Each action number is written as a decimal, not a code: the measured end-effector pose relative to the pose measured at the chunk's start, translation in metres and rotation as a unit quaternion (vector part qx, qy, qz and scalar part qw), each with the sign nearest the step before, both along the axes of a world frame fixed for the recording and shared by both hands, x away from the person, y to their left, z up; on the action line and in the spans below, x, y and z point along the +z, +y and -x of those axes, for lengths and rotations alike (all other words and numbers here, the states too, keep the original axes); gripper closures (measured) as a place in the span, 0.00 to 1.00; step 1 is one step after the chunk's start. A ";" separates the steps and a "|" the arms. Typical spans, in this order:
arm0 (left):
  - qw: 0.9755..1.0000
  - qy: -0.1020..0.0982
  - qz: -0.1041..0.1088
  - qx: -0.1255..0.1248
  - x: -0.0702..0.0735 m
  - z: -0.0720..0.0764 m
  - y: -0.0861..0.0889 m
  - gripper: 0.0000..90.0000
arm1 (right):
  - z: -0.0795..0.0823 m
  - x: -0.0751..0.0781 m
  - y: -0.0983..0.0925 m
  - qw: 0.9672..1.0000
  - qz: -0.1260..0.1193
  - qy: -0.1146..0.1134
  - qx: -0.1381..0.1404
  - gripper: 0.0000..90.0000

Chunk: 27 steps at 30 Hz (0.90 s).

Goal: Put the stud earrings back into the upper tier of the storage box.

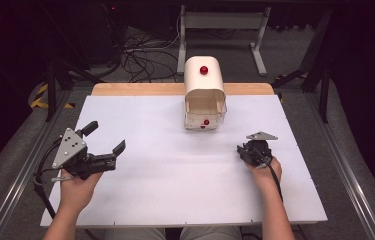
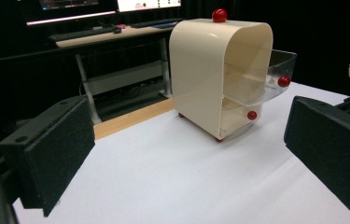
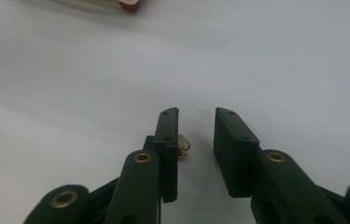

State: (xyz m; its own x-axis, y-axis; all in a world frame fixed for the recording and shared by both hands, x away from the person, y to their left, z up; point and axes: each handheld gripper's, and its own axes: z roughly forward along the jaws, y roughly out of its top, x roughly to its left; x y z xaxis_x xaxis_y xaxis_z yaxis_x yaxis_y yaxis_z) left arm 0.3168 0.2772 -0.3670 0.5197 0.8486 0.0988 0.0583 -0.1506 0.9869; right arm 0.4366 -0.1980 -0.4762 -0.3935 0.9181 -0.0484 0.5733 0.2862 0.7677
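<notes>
While my left gripper (image 1: 106, 141) hangs spread at lower left, my right gripper (image 3: 196, 140) brackets a small gold bead (image 3: 183, 145), jaws narrowly parted.

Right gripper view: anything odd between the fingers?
Yes: a tiny pale, gold-tinted object lies on the white table against the right gripper's left finger, with a gap to the other. Too small to identify.

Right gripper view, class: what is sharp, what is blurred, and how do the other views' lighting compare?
Right gripper view: the right gripper is sharp, the small gold object soft, the far tabletop blurred. High view: the white table is bright, its surroundings dark. Left gripper view: the cream box is evenly lit with mild glare.
</notes>
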 end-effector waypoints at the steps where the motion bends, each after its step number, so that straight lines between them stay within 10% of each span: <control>1: 1.000 -0.001 0.000 0.000 0.000 0.000 0.000 0.03 | 0.000 0.000 0.000 1.000 -0.001 0.001 0.000 0.80; 27: 1.000 0.000 -0.003 -0.003 0.000 0.000 -0.002 0.03 | -0.001 -0.002 -0.003 0.998 -0.059 0.029 -0.002 0.93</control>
State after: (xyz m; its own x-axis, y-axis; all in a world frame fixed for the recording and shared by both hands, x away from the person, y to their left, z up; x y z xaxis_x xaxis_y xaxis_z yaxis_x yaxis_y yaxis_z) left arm 0.3166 0.2751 -0.3671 0.5254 0.8446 0.1030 0.0580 -0.1564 0.9860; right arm 0.4373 -0.2010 -0.4778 -0.3892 0.9173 0.0838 0.6189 0.1931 0.7614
